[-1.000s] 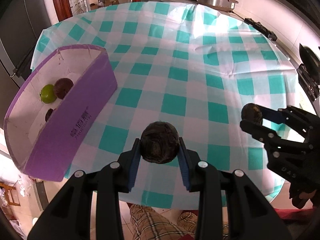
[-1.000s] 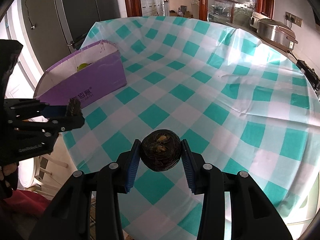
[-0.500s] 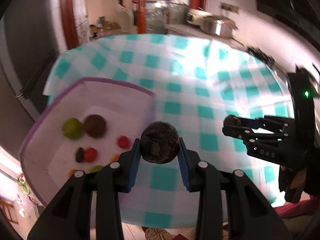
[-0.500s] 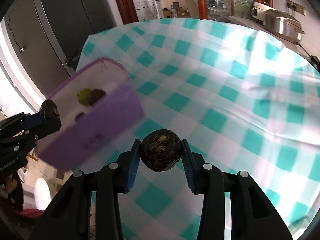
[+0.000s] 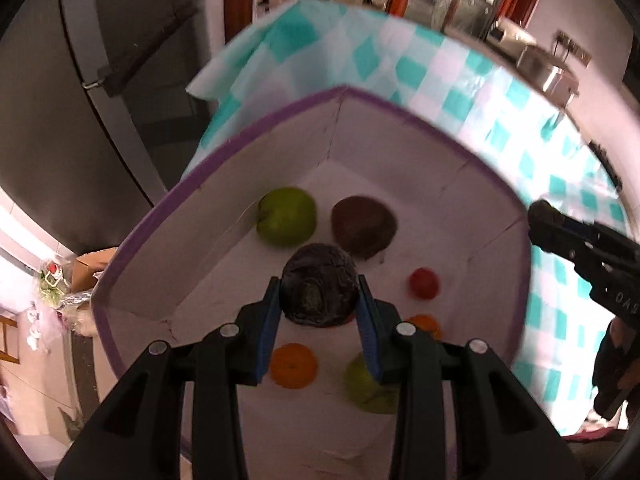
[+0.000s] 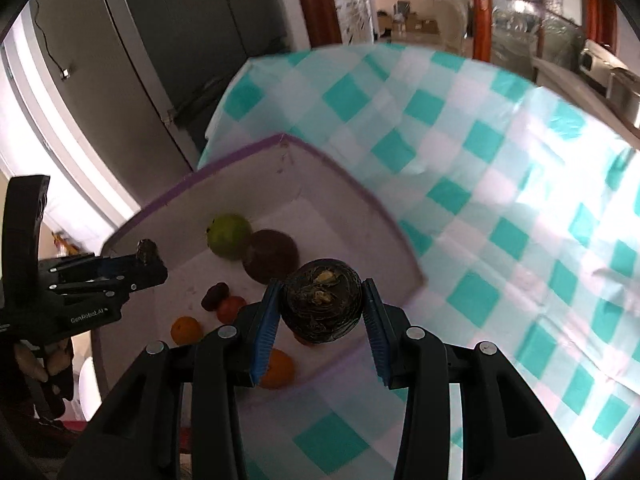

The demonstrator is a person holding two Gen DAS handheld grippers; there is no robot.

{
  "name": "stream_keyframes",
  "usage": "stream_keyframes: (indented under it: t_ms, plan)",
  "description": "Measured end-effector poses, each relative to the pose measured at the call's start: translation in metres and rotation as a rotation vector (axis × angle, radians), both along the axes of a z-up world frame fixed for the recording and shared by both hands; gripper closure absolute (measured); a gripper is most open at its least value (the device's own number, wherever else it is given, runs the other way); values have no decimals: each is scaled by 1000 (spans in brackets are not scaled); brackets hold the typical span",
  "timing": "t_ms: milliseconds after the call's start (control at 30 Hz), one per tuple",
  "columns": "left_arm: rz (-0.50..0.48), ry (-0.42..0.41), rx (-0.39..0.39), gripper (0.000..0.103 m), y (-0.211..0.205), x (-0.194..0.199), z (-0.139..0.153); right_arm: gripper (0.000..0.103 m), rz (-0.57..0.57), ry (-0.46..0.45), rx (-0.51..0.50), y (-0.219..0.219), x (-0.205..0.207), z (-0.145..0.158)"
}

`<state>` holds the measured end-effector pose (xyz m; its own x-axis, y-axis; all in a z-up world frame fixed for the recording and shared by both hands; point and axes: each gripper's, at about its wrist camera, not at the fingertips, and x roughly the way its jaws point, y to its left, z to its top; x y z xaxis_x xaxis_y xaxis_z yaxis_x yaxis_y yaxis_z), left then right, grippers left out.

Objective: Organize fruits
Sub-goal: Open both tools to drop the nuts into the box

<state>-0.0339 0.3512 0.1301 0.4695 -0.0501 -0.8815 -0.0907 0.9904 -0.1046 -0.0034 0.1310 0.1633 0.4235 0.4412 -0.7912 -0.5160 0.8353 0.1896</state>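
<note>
A: Left side first. Anything gripped?
B: Yes. Left black two-finger gripper with blue pads (image 5: pixel 319 299) clamped on a dark, wrinkled round fruit (image 5: pixel 319 285), held above the open inside of the purple-rimmed cardboard box with pale walls (image 5: pixel 224 216). Seen from the other camera as well, off to the left (image 6: pixel 149 259), with the fruit a small dark lump at its tip.

A: And the right?
B: Same story. Right black two-finger gripper with blue pads (image 6: pixel 321 307) closed on a second dark, wrinkled round fruit with yellowish flecks (image 6: pixel 321 300), hanging over the near right corner of the box (image 6: pixel 240 156). (Also visible at the right edge of the left view (image 5: pixel 541 216), tip just past the box's right wall.)

A: Inside the box?
B: On the floor, toward the far end: a green round fruit (image 5: pixel 286 216) beside a smooth brown round fruit (image 5: pixel 363 227), touching or nearly so. Nearer: a small red fruit (image 5: pixel 424 283), an orange round fruit (image 5: pixel 293 365), another orange one (image 5: pixel 425 325) partly hidden behind the right finger, and a blurred yellow-green fruit (image 5: pixel 370 386). A small dark maroon fruit (image 6: pixel 215 295) too, against a red one in the right view.

A: Under it all?
B: A teal-and-white checked tablecloth (image 6: pixel 500 208), box sitting near its left edge.
</note>
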Motion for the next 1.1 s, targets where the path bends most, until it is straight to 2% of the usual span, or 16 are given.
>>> stream_keyframes:
  t_ms: [100,167,333,467,733,933,967,1033,1100]
  plan:
    - [-30,81,54,67,6,19,-16,63,21,61,-63,27,18,-16]
    - [-32,133,61,66,12,30,-26,63,39,96,-115,40,27,-26]
    - [-46,259,89,66,23,56,-50,63,106,216,-329,83,54,-61]
    - [-78,310,132,66,24,71,-60,63,123,271,-449,98,65,-84]
    - [-84,354,109,66,30,76,-76,63,96,327,-487,94,72,-103]
    - [-80,357,114,65,30,82,-77,62,91,309,-483,95,70,-101]
    - [-77,356,116,62,30,83,-77,61,88,305,-483,94,70,-100]
    - [-60,349,122,56,32,83,-78,55,81,292,-473,93,68,-97]
    - [-41,338,126,46,36,80,-75,40,79,270,-453,91,64,-91]
